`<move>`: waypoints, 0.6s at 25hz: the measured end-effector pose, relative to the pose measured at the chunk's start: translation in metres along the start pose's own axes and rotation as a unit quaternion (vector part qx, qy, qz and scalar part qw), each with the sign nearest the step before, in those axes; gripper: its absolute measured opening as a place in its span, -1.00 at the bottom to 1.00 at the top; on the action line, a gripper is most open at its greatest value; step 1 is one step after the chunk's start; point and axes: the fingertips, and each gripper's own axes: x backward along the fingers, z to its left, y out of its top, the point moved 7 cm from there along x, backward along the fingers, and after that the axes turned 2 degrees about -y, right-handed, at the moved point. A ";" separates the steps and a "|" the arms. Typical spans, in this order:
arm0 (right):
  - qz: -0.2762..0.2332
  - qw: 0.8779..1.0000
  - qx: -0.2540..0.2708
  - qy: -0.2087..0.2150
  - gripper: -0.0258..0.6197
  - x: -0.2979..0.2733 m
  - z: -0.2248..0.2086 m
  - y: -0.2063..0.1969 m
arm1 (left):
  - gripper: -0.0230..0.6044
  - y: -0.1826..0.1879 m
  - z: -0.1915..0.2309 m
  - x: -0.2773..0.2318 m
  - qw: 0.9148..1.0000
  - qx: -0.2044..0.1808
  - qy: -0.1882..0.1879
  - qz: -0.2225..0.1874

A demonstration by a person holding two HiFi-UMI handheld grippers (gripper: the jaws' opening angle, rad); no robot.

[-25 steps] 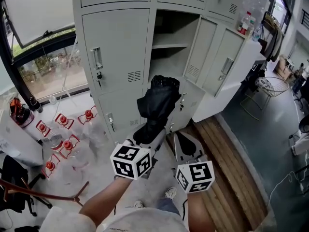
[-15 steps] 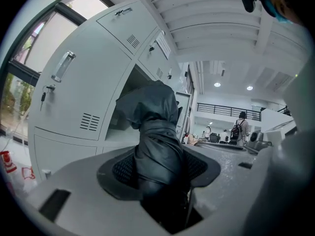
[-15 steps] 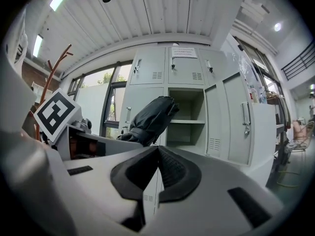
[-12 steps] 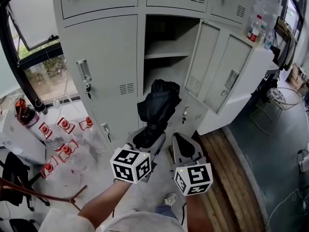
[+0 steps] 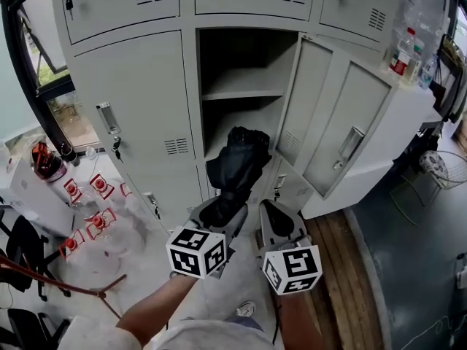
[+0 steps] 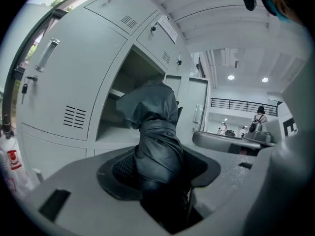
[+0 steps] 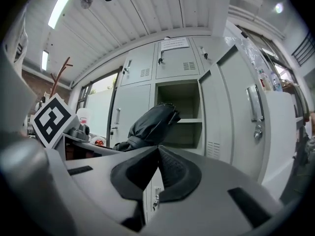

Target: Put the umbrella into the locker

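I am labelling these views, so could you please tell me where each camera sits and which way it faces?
Head view: on the person's head, looking steeply down at the locker; left gripper, right gripper and a forearm show.
Left gripper view: on that gripper, facing the locker along jaws shut on the umbrella.
Right gripper view: likewise, along shut, empty jaws.
All share umbrella and locker.

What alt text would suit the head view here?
The left gripper holds a folded black umbrella pointed at an open locker compartment with a shelf. The right gripper, jaws shut and empty, sits beside it.
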 end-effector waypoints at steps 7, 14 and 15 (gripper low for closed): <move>-0.012 0.999 -0.008 0.042 -0.91 -0.019 -0.039 0.000 | -0.17 0.000 -0.008 -0.034 0.999 -0.007 0.040 0.006; -0.028 0.996 -0.008 0.080 -0.91 -0.033 -0.062 0.004 | -0.17 0.004 -0.011 -0.055 0.997 -0.016 0.074 0.008; -0.030 0.996 -0.010 0.083 -0.91 -0.035 -0.065 0.004 | -0.17 0.004 -0.011 -0.058 0.997 -0.016 0.076 0.008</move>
